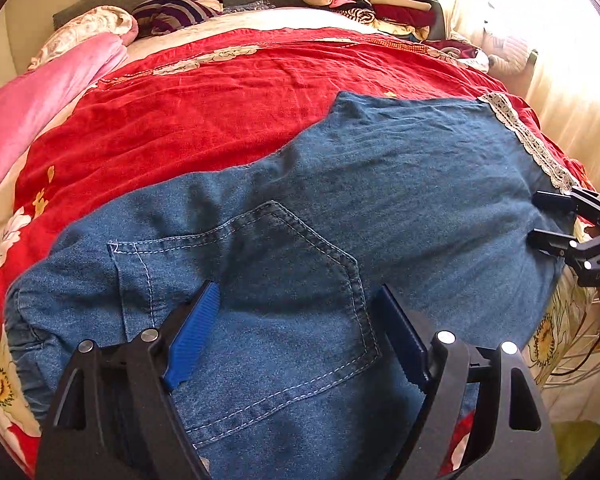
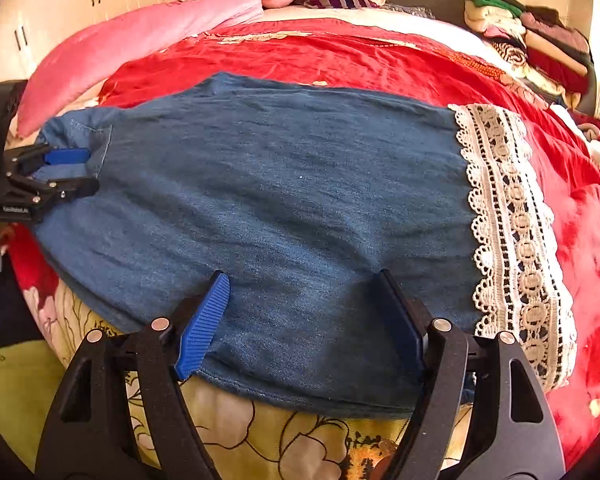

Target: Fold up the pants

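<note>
Left gripper (image 1: 296, 332) angles downward, jaws spread wide, blue pads (image 1: 194, 336) clear of each other — nothing pinched. Right gripper (image 2: 304, 320) tilts down likewise, jaws parted wide — its fingers (image 2: 204, 324) gripping nothing.

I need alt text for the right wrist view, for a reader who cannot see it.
Blue denim pants with a white lace hem lie flat on a red floral bedspread. The right claw hovers open over their near edge; the left claw is open at the waist end.
</note>
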`<act>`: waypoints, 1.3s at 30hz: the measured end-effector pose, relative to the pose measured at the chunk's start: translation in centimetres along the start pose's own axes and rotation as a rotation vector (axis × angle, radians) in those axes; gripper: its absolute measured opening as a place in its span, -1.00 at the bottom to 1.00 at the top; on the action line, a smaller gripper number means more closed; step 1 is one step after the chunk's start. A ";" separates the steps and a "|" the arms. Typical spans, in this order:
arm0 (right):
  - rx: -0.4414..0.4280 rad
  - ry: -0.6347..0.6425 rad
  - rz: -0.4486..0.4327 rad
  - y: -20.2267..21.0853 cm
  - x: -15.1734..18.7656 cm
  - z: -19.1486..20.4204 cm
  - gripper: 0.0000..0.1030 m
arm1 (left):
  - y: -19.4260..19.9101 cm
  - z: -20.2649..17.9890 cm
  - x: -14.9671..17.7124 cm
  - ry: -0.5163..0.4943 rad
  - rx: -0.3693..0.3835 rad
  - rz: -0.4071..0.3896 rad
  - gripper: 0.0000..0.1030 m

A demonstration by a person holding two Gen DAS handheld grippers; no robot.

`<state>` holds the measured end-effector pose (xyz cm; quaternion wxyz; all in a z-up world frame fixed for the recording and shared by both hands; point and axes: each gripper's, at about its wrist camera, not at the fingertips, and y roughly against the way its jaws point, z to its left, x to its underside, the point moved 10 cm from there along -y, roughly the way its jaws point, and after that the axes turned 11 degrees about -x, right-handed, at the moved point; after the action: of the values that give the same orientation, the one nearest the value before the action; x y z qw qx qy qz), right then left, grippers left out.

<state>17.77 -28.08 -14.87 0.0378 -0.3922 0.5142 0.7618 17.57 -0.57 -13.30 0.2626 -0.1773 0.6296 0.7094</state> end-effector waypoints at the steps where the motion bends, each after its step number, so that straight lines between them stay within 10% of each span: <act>1: 0.014 0.014 0.004 0.0 0.1 0.2 0.31 | 0.1 -0.1 0.0 0.002 -0.002 -0.005 0.54; 10: 0.027 0.060 -0.107 4.5 -1.0 1.1 0.32 | 6.1 -4.0 -1.0 -0.056 0.057 -0.107 0.81; 24: 0.044 -0.071 -0.018 2.6 2.1 -2.0 0.43 | 2.7 -7.3 2.6 -0.160 0.051 0.010 0.83; 39: 0.067 -0.076 -0.205 9.2 -0.9 -1.8 0.71 | 9.3 -7.3 -2.6 -0.106 0.067 -0.136 0.91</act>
<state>15.18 -33.55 -7.65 0.1479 -0.4123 0.4946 0.7507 13.48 -8.75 -5.36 0.3487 -0.1729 0.6247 0.6770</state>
